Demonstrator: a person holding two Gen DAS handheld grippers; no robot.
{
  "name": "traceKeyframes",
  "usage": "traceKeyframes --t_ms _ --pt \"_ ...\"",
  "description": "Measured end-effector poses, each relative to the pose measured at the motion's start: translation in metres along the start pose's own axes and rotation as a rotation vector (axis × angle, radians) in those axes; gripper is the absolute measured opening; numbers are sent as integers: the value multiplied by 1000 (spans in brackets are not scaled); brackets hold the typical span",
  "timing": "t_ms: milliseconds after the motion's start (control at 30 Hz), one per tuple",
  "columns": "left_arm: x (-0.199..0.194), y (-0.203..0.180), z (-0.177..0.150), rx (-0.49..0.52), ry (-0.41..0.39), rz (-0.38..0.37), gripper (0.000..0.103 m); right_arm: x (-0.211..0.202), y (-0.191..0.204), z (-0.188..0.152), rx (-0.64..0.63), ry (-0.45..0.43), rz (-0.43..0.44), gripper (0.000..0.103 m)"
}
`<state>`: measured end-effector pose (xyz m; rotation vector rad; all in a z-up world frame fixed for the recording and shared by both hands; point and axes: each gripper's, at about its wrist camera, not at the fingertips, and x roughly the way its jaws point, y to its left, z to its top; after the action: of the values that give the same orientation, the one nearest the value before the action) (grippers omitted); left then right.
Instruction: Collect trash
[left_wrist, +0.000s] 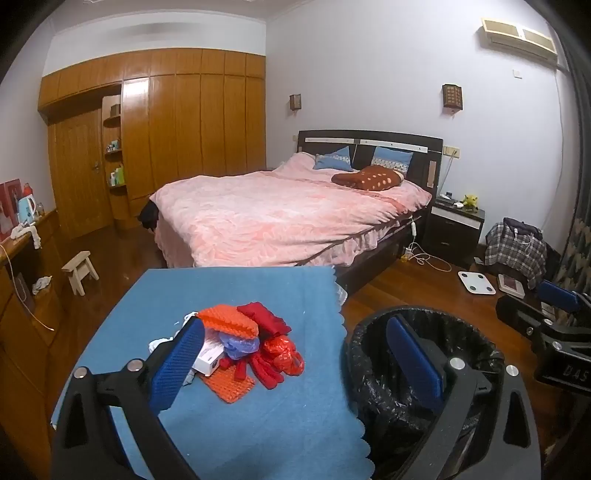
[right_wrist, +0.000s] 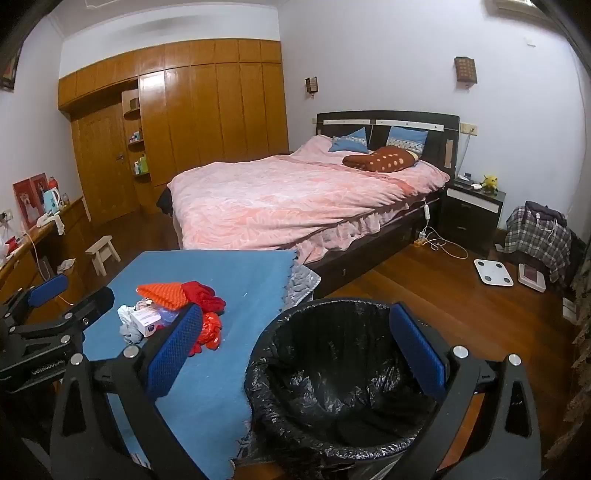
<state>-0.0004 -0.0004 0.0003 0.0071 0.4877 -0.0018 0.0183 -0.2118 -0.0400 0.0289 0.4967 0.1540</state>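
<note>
On the blue cloth (left_wrist: 229, 295) covering the table, a small trash pile (left_wrist: 240, 350) is lying in a loose heap: orange knitted pieces, red crumpled wrapping, a white box (left_wrist: 209, 360) and some pale scraps. Beside the cloth's scalloped edge, lower than the tabletop, the black-lined bin (right_wrist: 332, 369) is standing with its mouth gaping and nothing visible inside.

The left gripper (left_wrist: 295, 358) is hovering with its blue pads spread wide and nothing between them; its left-hand pad is overlapping the pile's near-left edge in the view, though contact cannot be confirmed. The right gripper (right_wrist: 295, 347) is likewise standing fully apart and empty, framing the bin's opening more than the pile.

Measured from the pile, the left gripper is sitting just on the near side, tilted downward toward it, while the right gripper is off toward the bin. So the left one looks nearer and better placed for the first pick. The heap is stretching roughly from far-left to near-right across the cloth, so a jaw line crossing that run would probably catch a single piece.
</note>
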Motion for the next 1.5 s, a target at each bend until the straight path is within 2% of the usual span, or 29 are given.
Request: traceKeyframes --t_ms 1500 --pt "9 8 -8 6 6 7 97 2 1 1 0 12 0 98"
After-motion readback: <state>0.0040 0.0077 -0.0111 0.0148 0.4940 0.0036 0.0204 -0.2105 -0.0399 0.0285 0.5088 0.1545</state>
